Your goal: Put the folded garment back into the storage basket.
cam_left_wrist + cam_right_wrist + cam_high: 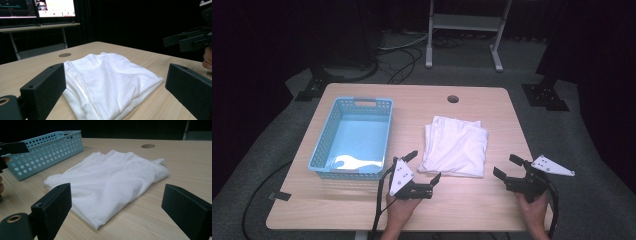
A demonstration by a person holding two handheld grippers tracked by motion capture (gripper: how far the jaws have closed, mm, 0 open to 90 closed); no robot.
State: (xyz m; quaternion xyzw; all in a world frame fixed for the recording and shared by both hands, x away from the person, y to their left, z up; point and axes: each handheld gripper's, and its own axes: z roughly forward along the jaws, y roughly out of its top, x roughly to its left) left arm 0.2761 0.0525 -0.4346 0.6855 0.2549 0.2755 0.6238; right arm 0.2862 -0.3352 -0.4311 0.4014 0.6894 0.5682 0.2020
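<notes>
A folded white cloth [456, 146] lies flat on the wooden table [362, 210], right of centre; it also shows as the white cloth [107, 80] and the white cloth [110, 180]. My left gripper [423, 167] stands open at the cloth's near left corner, jaws wide apart with nothing between them. My right gripper [507, 166] is open to the right of the cloth, near the table's right front, jaws empty. In the left gripper view the right gripper [190, 40] appears at upper right.
A light blue perforated basket [319, 150] stands on the left half of the table, also seen as the basket [45, 150]. A round cable hole [453, 98] sits near the far edge. Monitors [37, 7] stand on a desk beyond.
</notes>
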